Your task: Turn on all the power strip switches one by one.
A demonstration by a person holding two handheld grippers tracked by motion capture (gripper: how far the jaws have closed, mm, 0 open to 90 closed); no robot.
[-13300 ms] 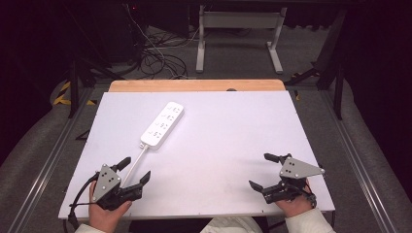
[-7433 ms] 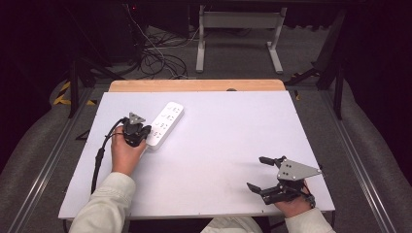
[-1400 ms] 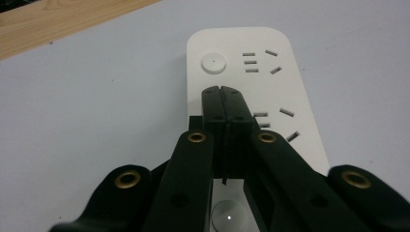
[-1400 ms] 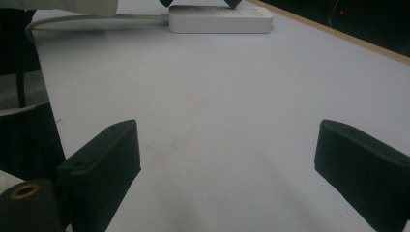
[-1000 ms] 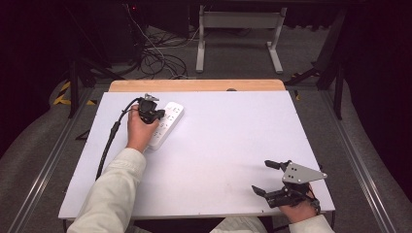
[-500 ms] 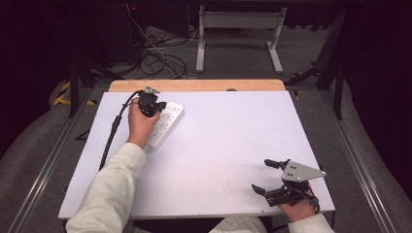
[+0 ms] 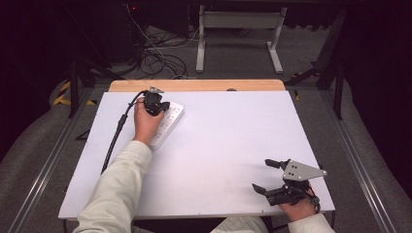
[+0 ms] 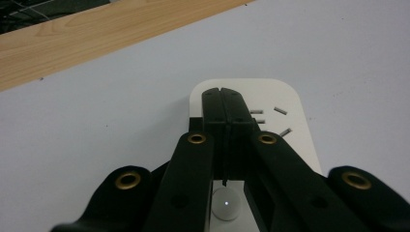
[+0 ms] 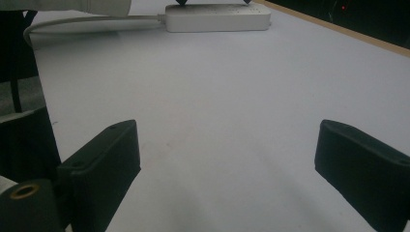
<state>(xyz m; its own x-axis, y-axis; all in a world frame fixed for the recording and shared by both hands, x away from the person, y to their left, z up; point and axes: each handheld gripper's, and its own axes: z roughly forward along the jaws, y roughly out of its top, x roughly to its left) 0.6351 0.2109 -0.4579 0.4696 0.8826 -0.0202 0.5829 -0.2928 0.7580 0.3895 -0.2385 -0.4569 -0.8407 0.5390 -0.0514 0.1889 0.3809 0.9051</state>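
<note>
A white power strip [image 7: 170,120] lies at the far left of the white table top [image 7: 233,136]. My left gripper [image 7: 154,101] hovers over the strip's far end, held by a hand in a light sleeve. In the left gripper view its jaws are pressed together, left gripper [image 8: 223,93] shut with nothing between them, the tips over the power strip [image 8: 295,121] beside some socket slots. A small round white button [image 8: 226,204] shows below the jaws. My right gripper [image 7: 261,175] rests near the front right corner, open. Its jaws stand wide apart, right gripper [image 9: 227,150], with the power strip [image 9: 217,17] far off.
A wooden strip [image 7: 194,85] runs along the table's far edge. The black gripper cable [image 7: 115,138] trails down the left side. The strip's white cord [image 9: 72,21] runs toward the left. Beyond the table are floor cables [image 7: 160,58] and a white stand [image 7: 238,29].
My left gripper went from the front left corner up to the power strip, shut, and has crept along it toward the far end. The right gripper has barely moved.
</note>
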